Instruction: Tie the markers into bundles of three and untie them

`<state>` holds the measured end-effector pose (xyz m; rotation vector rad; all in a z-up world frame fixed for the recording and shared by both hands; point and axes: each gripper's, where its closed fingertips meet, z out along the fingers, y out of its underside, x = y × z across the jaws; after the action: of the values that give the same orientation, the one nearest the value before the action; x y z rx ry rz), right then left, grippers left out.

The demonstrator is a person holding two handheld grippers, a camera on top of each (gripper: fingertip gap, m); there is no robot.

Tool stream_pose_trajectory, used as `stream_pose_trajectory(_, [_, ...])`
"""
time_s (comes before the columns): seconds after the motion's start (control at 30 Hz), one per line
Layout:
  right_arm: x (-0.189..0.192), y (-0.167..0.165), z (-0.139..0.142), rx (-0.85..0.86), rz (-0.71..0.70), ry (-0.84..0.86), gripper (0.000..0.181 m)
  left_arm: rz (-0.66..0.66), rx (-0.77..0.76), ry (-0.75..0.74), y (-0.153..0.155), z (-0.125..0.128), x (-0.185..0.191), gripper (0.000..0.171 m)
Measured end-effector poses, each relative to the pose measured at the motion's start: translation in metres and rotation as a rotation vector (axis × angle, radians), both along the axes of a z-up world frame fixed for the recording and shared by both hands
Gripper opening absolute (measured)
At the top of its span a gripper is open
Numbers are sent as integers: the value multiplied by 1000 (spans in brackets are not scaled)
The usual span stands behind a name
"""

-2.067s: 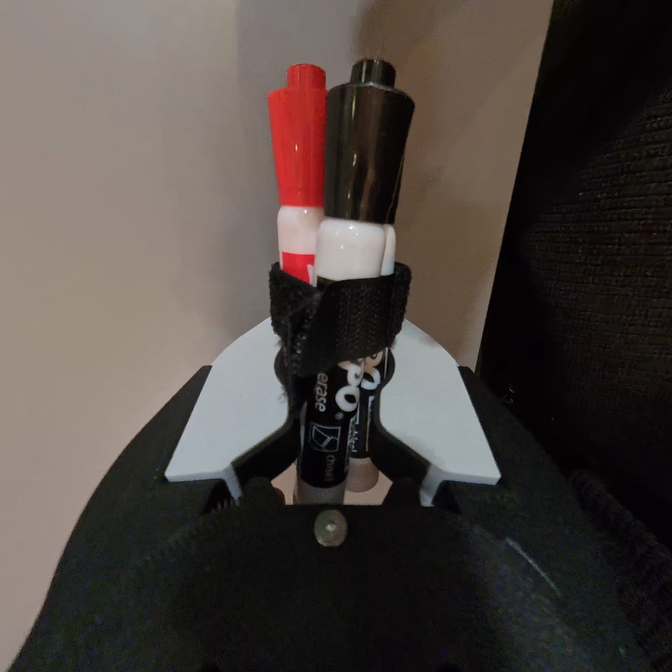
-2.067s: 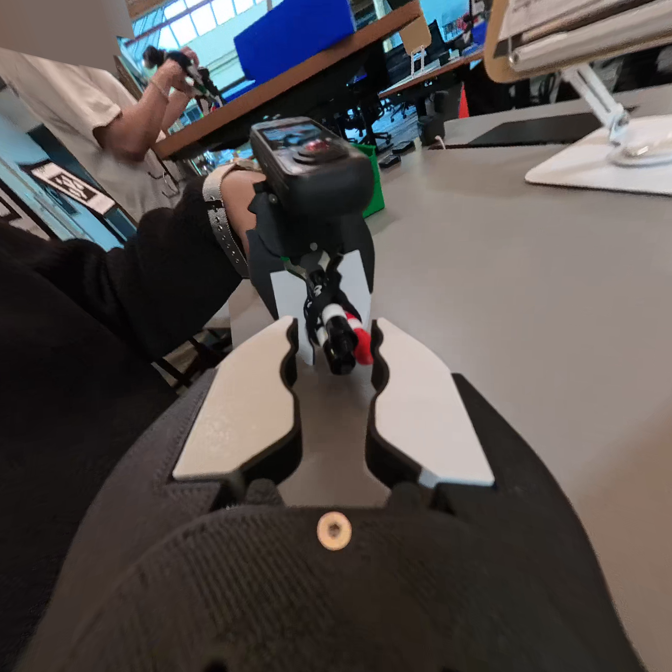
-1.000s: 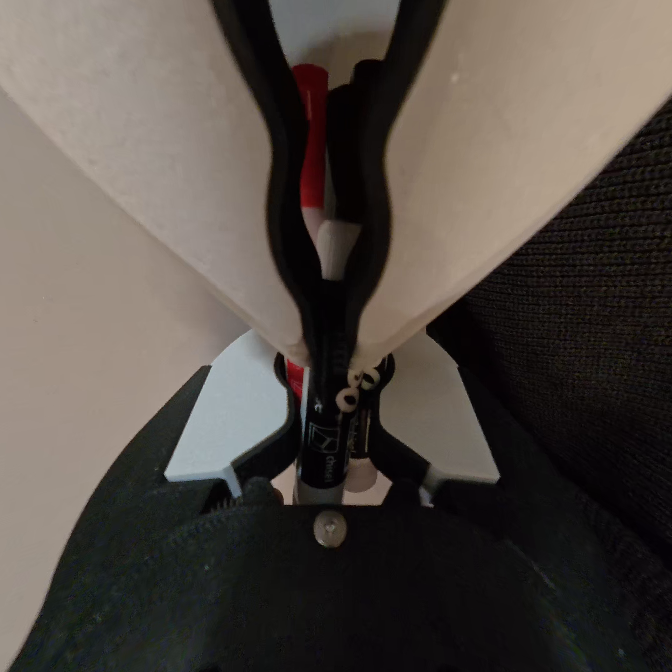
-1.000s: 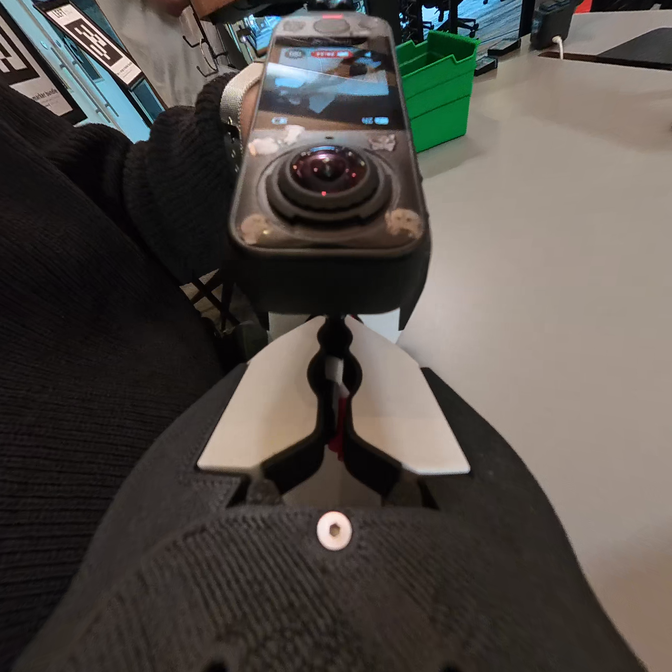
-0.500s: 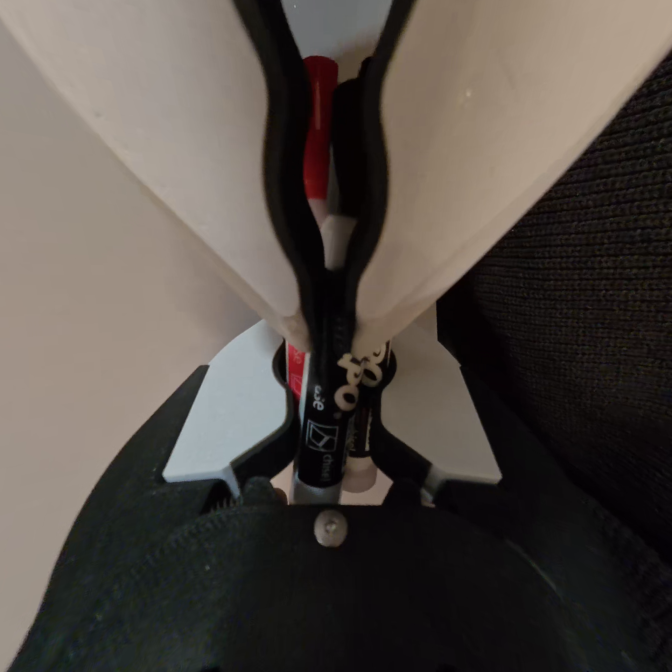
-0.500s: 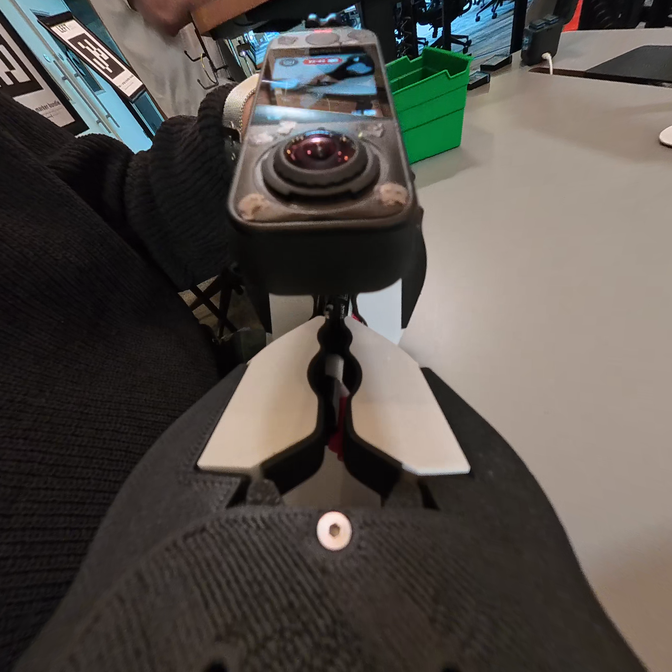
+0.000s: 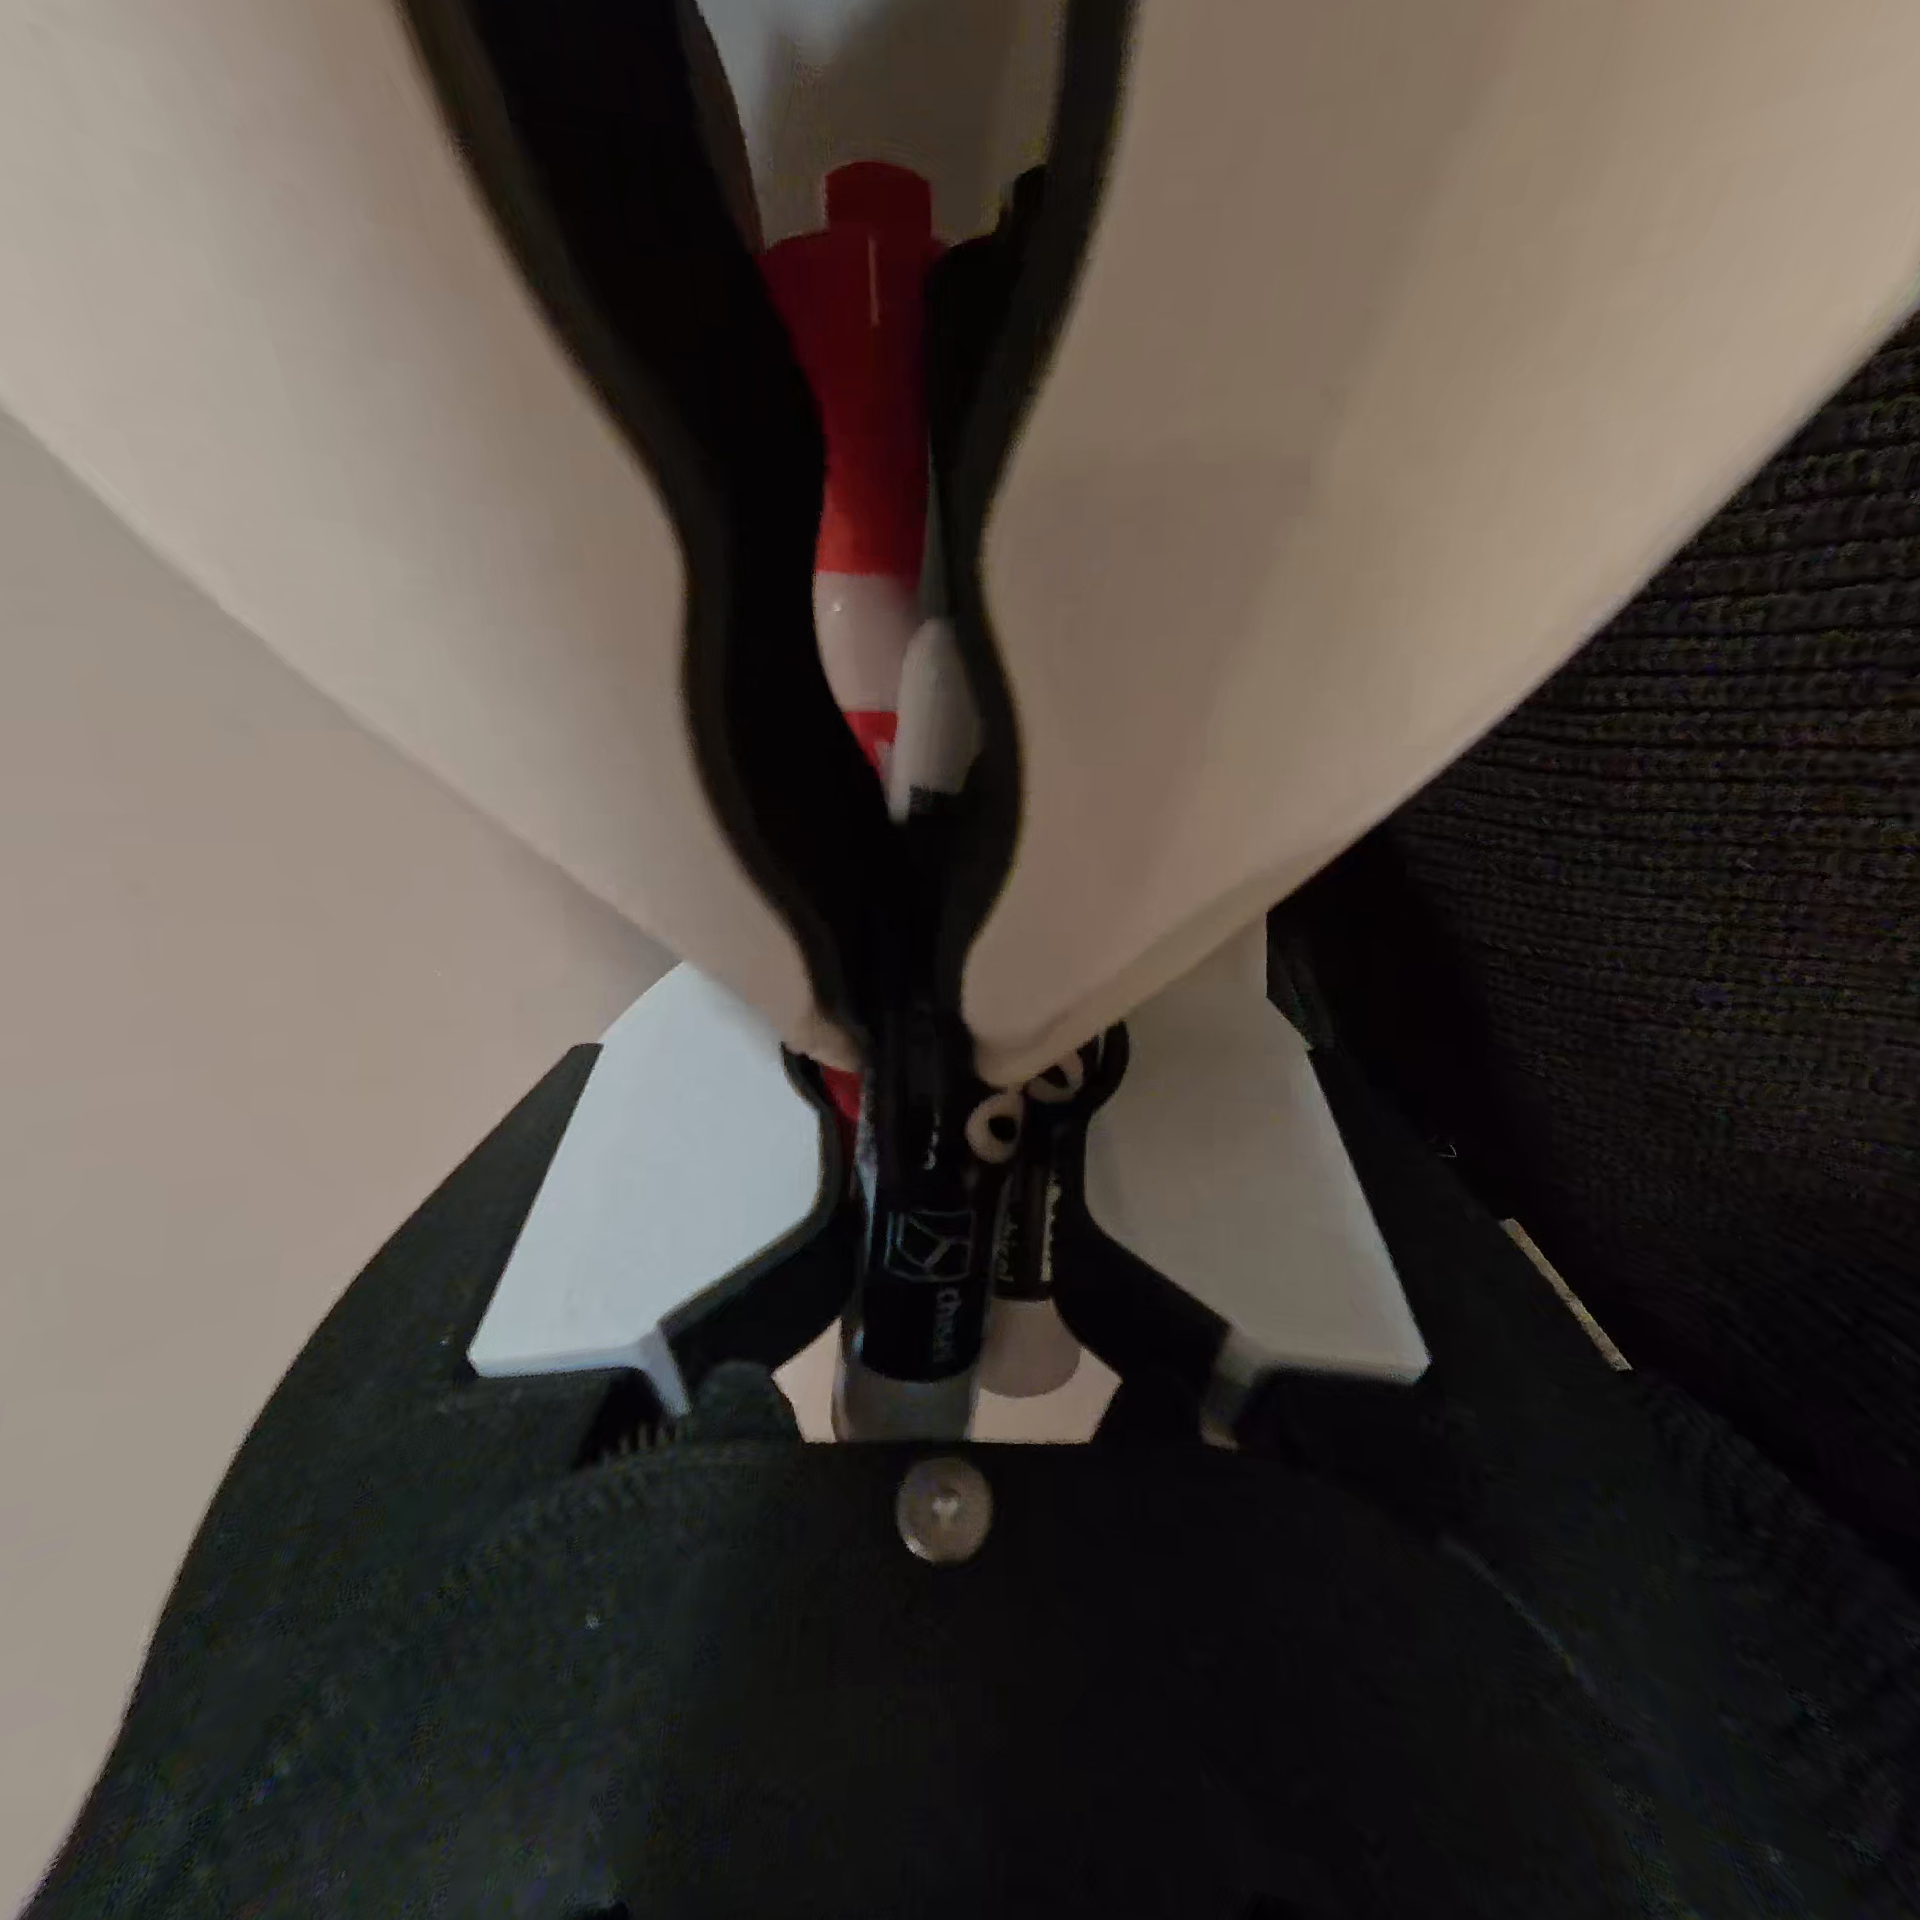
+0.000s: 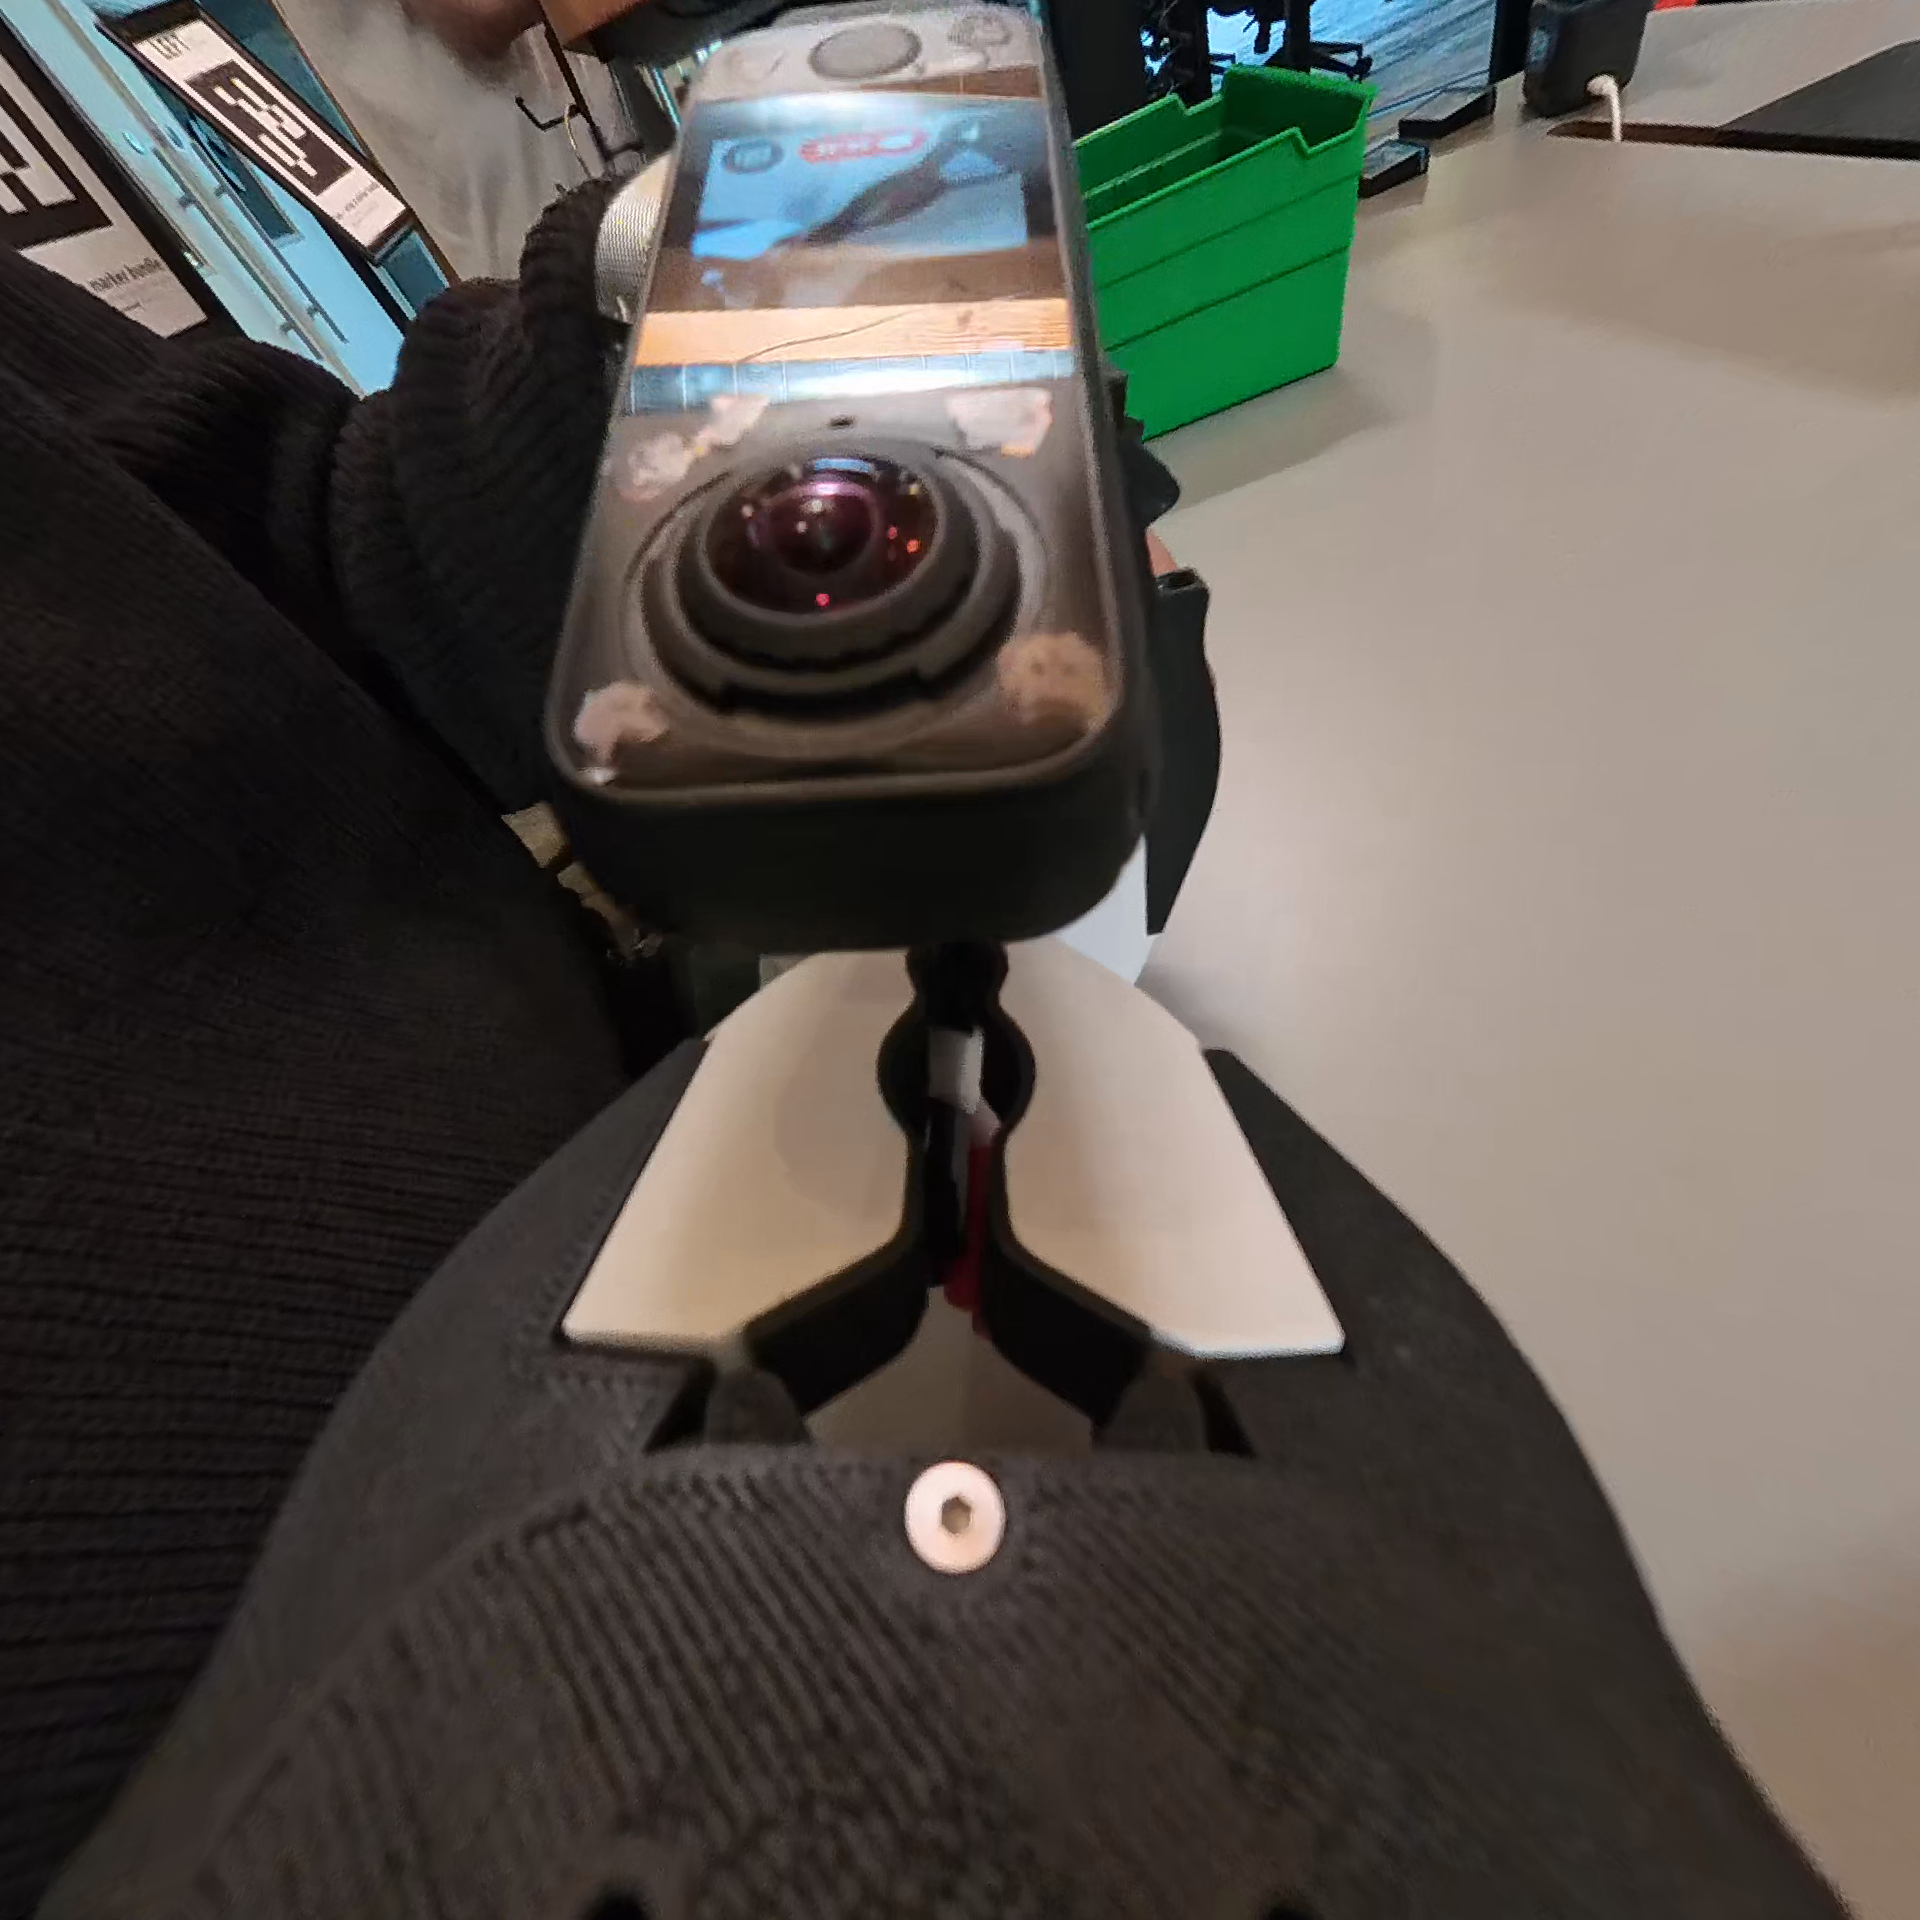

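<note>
The marker bundle [image 7: 914,1278] is one red-capped marker [image 7: 873,416] and two black ones, with their caps pointing away from me. My left gripper [image 7: 940,1049] is shut on the barrels. My right gripper [image 8: 956,977] faces it, and its big white fingers [image 7: 416,520] fill the left wrist view. Its tips are shut on the black hook-and-loop strap [image 7: 904,997] around the bundle. In the right wrist view, strips of white barrel [image 8: 961,1070] and red cap [image 8: 966,1268] show through the finger gap. Most of the strap is hidden.
The left gripper's camera [image 8: 831,520] sits just beyond my right fingers, held by an arm in a black sleeve [image 8: 208,831]. A green bin [image 8: 1216,239] stands at the back of the grey table [image 8: 1558,727]. A dark fabric surface [image 7: 1662,831] is on the right. One gripper's finger ends stand about 8 cm off the other's.
The right gripper, open and apart 2.1 s ago, moved in over the bundle and shut on the strap. Since then it has stayed shut; the left gripper's camera has come slightly closer.
</note>
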<state>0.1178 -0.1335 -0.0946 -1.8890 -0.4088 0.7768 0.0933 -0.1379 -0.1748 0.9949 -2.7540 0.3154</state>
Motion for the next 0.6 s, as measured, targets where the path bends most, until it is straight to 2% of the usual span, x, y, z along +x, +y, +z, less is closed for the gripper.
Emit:
stream_pose_trajectory(0.27, [-1, -1, -1, -13, 10, 11, 5, -1, 4, 3, -1, -1, -1, 47])
stream_pose_trajectory(0.6, [5, 2, 5, 2, -20, 36, 5, -28, 31, -148, 3, 4, 14, 51])
